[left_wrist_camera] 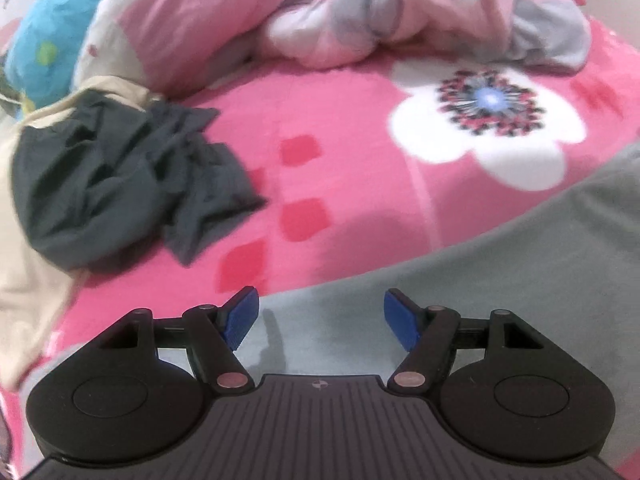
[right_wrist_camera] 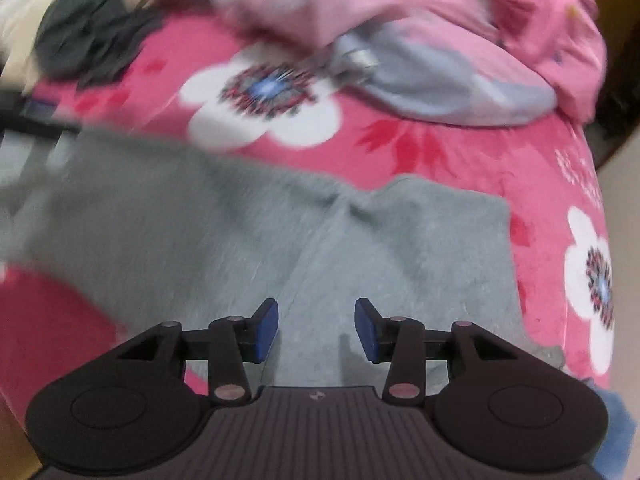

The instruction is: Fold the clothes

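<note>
A grey garment (right_wrist_camera: 240, 232) lies spread flat on the pink flowered blanket (right_wrist_camera: 440, 152); in the left wrist view its grey cloth (left_wrist_camera: 520, 264) fills the lower right. My left gripper (left_wrist_camera: 320, 314) hovers over the garment's edge, open, with nothing between its blue pads (left_wrist_camera: 240, 316). My right gripper (right_wrist_camera: 316, 330) is over the middle of the garment, open too and empty. A crumpled dark grey garment (left_wrist_camera: 120, 184) sits at the left on a beige cloth (left_wrist_camera: 24, 280); it also shows blurred at the top left as the dark pile (right_wrist_camera: 88, 36).
A bunched pink and grey quilt (left_wrist_camera: 420, 20) lies along the far side of the bed. A blue pillow (left_wrist_camera: 52, 28) is at the far left. The bed's right edge (right_wrist_camera: 600, 152) drops to a dark gap. A blue cloth (right_wrist_camera: 616, 432) peeks in at the lower right.
</note>
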`<state>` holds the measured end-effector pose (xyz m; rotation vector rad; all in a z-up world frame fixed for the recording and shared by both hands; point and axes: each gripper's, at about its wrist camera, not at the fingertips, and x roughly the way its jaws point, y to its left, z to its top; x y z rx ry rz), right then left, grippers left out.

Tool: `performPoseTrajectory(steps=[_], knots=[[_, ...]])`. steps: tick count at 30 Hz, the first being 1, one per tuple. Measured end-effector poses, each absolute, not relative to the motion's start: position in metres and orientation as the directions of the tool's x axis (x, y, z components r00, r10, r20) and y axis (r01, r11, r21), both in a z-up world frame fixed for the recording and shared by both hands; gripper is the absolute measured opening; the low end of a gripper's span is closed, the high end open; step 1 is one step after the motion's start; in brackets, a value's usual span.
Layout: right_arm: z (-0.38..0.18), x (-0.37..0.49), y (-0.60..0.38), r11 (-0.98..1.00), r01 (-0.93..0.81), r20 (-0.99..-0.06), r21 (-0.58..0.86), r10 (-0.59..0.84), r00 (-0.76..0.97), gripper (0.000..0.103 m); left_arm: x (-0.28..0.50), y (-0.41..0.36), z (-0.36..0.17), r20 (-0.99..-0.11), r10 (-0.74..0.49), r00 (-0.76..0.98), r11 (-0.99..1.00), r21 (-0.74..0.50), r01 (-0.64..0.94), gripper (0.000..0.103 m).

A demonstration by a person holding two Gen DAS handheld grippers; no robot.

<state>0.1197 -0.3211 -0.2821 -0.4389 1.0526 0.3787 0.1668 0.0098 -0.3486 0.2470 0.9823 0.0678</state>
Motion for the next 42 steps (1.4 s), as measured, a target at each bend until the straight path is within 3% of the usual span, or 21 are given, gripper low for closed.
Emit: performPoseTrajectory(steps=[6, 8, 12, 18, 21, 24, 26, 30, 34, 38, 42], knots=[[-0.294, 0.191, -0.373, 0.907, -0.350, -0.834, -0.234, -0.002, 0.552, 0.047, 0.167, -0.026, -0.364, -0.819, 0.129, 0.559, 0.956, 0.252, 0.150, 0.070], [-0.304, 0.237, -0.412, 0.955, -0.255, -0.846, -0.152, 0.008, 0.533, 0.049, 0.166, -0.029, -0.368, -0.821, 0.129, 0.556, 0.953, 0.258, 0.159, 0.070], [-0.337, 0.320, -0.494, 0.984, -0.070, -0.885, 0.162, 0.176, 0.431, 0.052, 0.168, -0.024, -0.372, -0.834, 0.129, 0.537, 0.961, 0.238, 0.138, 0.070], [-0.376, 0.363, -0.522, 0.963, -0.014, -0.889, 0.270, 0.254, 0.380, 0.053, 0.172, -0.017, -0.376, -0.851, 0.130, 0.509, 0.974, 0.207, 0.097, 0.070], [-0.378, 0.362, -0.515, 0.966, -0.067, -0.882, 0.251, 0.257, 0.395, 0.050, 0.173, -0.015, -0.378, -0.852, 0.135, 0.505, 0.975, 0.205, 0.085, 0.070], [-0.374, 0.356, -0.508, 0.959, -0.139, -0.877, 0.249, 0.284, 0.388, 0.029, 0.173, -0.017, -0.379, -0.852, 0.141, 0.504, 0.974, 0.212, 0.086, 0.070], [-0.373, 0.353, -0.501, 0.957, -0.186, -0.883, 0.222, 0.278, 0.379, 0.029, 0.173, -0.018, -0.380, -0.852, 0.145, 0.502, 0.973, 0.215, 0.084, 0.070], [-0.369, 0.347, -0.489, 0.975, -0.206, -0.880, 0.081, 0.167, 0.444, 0.001, 0.175, -0.019, -0.381, -0.852, 0.155, 0.500, 0.972, 0.221, 0.077, 0.070], [-0.355, 0.335, -0.492, 0.986, -0.142, -0.817, -0.086, 0.011, 0.577, 0.001, 0.175, -0.020, -0.381, -0.850, 0.159, 0.502, 0.970, 0.228, 0.080, 0.070], [-0.381, 0.343, -0.503, 0.971, -0.040, -0.807, -0.237, -0.174, 0.565, 0.000, 0.177, -0.019, -0.382, -0.848, 0.159, 0.506, 0.970, 0.230, 0.080, 0.070], [-0.376, 0.346, -0.520, 0.982, 0.042, -0.795, -0.183, -0.173, 0.582, 0.000, 0.177, -0.019, -0.382, -0.846, 0.155, 0.511, 0.968, 0.232, 0.091, 0.070]])
